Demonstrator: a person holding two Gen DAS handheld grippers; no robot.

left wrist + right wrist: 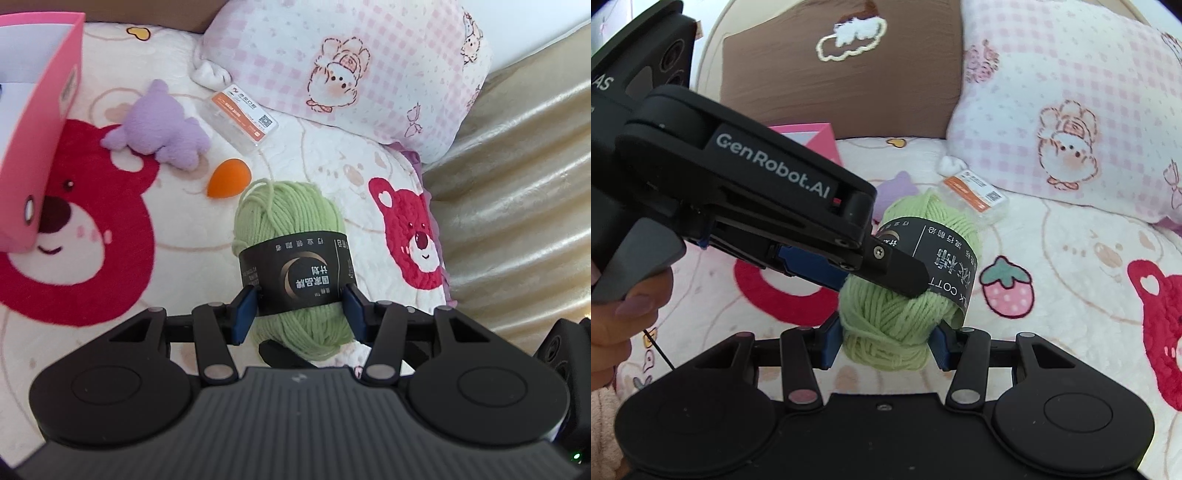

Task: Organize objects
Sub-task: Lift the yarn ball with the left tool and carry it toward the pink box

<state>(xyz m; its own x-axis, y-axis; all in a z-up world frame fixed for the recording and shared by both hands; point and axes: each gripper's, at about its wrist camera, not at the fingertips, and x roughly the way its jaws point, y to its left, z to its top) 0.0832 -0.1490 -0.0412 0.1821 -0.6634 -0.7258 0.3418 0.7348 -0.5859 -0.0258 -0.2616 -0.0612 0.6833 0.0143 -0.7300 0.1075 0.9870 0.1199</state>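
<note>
A green yarn skein (291, 236) with a black paper band lies on the bear-print blanket (325, 155). My left gripper (300, 309) is shut on the yarn, its blue pads against the band's sides. In the right wrist view my right gripper (884, 343) also closes on the lower end of the same yarn (886, 325), while the left gripper's body (768, 206) reaches in from the left and grips the band. A purple plush (159, 127), an orange sponge (229, 177) and a clear labelled packet (240, 118) lie beyond the yarn.
A pink open box (40, 122) stands at the left. A pink checked pillow (354, 70) lies at the back, a brown cushion (827, 74) behind it. A beige cover (517, 206) borders the blanket on the right.
</note>
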